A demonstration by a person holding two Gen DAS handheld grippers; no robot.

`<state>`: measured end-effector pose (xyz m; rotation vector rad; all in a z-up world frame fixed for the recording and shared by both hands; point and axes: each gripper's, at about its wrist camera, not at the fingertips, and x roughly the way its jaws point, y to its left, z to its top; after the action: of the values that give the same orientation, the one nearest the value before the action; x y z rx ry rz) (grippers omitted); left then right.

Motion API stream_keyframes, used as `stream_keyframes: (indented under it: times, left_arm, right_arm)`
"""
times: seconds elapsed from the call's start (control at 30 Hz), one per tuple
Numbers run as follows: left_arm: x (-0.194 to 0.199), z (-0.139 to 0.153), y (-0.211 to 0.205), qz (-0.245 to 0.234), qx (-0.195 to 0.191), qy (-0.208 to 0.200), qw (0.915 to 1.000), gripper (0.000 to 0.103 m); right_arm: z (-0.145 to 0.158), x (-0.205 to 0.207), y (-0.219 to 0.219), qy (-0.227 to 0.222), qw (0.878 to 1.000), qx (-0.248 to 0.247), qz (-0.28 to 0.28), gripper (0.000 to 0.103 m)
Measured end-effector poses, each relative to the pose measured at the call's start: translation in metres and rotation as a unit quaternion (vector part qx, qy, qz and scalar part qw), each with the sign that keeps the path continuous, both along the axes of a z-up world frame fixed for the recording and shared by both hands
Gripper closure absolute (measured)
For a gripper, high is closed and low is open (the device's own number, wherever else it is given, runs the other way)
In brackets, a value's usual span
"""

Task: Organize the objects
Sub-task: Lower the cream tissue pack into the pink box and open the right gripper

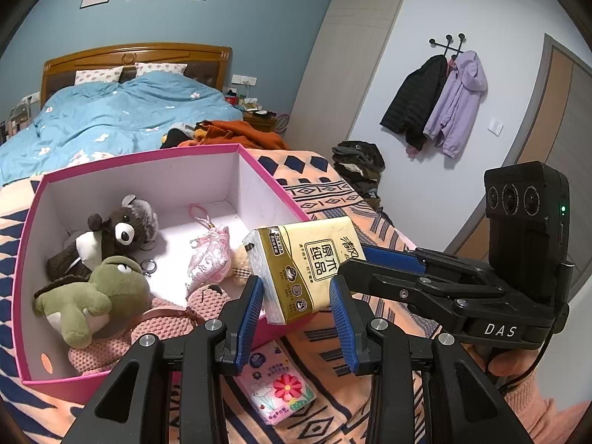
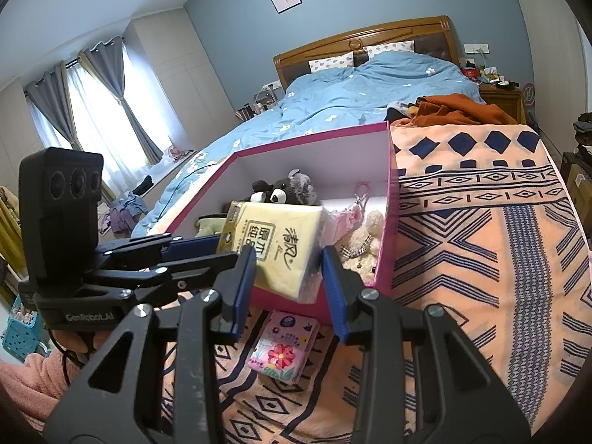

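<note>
A yellow tissue pack (image 1: 307, 266) hangs over the near right corner of the pink box (image 1: 148, 155). Both grippers reach it from opposite sides. My left gripper (image 1: 296, 288) has its blue fingers on either side of the pack's lower end. My right gripper (image 2: 288, 259) likewise straddles the pack (image 2: 277, 248), its blue fingers close to the pack's sides. Which gripper bears it I cannot tell. In the box lie a brown bear (image 1: 118, 229), a green plush (image 1: 96, 296), a pink knitted plush (image 1: 177, 314) and a pink pouch (image 1: 211, 259). A flowered tissue pack (image 1: 277, 384) lies on the blanket below.
The box (image 2: 388, 199) stands on an orange patterned blanket (image 2: 481, 240) at the foot of a bed with a blue duvet (image 2: 370, 92). Orange and dark clothes (image 2: 455, 109) lie behind the box. Coats (image 1: 436, 100) hang on the right wall.
</note>
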<state>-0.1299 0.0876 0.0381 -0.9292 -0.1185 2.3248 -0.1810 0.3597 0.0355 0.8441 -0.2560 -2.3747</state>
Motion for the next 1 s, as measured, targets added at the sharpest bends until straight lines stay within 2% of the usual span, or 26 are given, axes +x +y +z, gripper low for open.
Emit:
stream_keyframes:
  times: [0.6,1.0]
  left_arm:
    - [-0.016,-0.001,0.006,0.006,-0.011,-0.004,0.9999,0.066]
    - [-0.032,-0.01,0.007,0.012,-0.012,-0.022,0.9996,0.066]
  right_arm:
    - [-0.001,-0.015,-0.001,-0.005,1.0,0.005,-0.009,0.063]
    - [-0.004,-0.03,-0.006,-0.017,1.0,0.021,-0.015,0.064]
